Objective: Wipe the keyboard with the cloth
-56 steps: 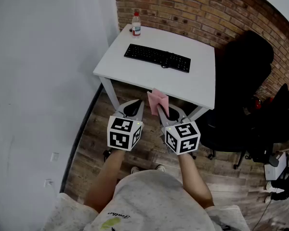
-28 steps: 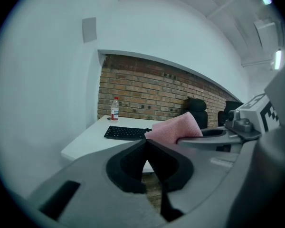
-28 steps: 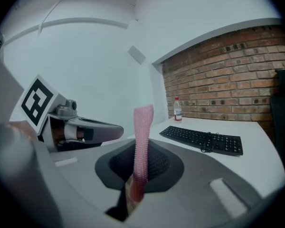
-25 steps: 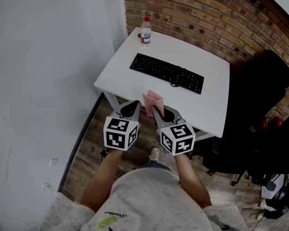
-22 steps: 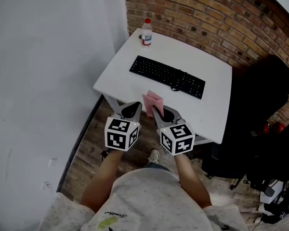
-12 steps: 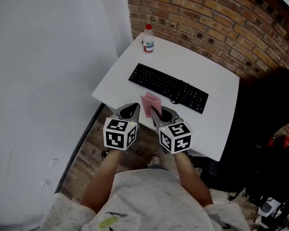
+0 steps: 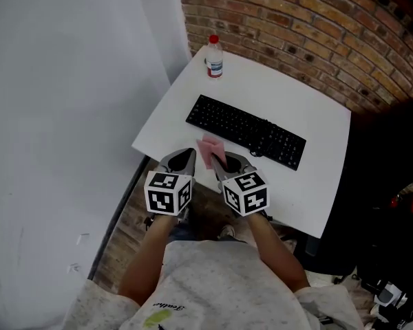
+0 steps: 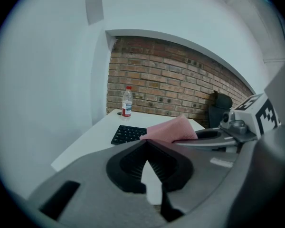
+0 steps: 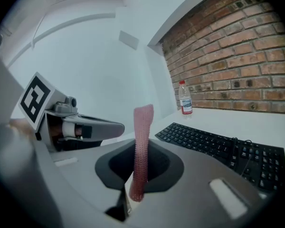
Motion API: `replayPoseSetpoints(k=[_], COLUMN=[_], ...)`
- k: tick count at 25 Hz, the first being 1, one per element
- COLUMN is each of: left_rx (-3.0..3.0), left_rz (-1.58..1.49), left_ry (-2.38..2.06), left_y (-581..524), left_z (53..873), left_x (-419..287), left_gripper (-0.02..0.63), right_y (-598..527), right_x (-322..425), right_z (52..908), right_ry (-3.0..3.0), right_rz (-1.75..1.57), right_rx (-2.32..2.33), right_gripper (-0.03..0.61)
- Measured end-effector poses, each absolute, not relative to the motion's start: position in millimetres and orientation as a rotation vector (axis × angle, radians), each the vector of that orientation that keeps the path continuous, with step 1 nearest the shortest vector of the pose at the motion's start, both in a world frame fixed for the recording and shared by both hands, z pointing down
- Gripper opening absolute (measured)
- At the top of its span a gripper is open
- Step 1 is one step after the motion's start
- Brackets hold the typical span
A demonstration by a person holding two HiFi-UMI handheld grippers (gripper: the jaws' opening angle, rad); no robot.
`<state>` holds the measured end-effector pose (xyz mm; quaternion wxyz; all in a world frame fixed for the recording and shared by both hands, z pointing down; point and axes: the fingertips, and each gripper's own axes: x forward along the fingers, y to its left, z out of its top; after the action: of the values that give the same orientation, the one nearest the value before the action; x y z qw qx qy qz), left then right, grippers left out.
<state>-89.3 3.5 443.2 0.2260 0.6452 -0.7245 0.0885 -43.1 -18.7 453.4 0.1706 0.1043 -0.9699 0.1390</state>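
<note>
A black keyboard point(image 7: 246, 131) lies across the white table point(image 7: 289, 91). My right gripper point(image 7: 217, 163) is shut on a pink cloth point(image 7: 209, 149), which stands up from its jaws at the table's near edge, just short of the keyboard. In the right gripper view the cloth point(image 9: 141, 146) rises as a narrow folded strip, with the keyboard point(image 9: 218, 147) ahead to the right. My left gripper point(image 7: 183, 157) hovers beside it on the left, shut with nothing in it. Its own view shows the jaw tips point(image 8: 145, 145) meeting, the cloth point(image 8: 172, 129) and the keyboard point(image 8: 128, 134) beyond.
A water bottle point(image 7: 214, 48) with a red cap stands at the table's far left corner, by the brick wall point(image 7: 296, 12). A white wall point(image 7: 62, 115) runs along the left. A black chair point(image 7: 389, 163) sits to the right of the table. Wooden floor lies below.
The person has walked up to the table. Both grippers have come from over the floor to the table's near edge, the cloth still held in the right one.
</note>
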Motion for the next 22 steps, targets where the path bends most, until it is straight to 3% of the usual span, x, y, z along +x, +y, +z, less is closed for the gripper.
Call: replayPoseSetpoints(k=[22], left_rx=[1.987], left_rz=[0.453], left_ry=[-1.656], left_y=[-50.6], left_z=[496.3], left_x=[-232.8], left_gripper=[-0.003], right_y=[-55.0], right_x=[-190.2], right_z=[517.4], right_ry=[-2.588], right_rz=[0.436], right_rx=[0.589], right_gripper=[0.023])
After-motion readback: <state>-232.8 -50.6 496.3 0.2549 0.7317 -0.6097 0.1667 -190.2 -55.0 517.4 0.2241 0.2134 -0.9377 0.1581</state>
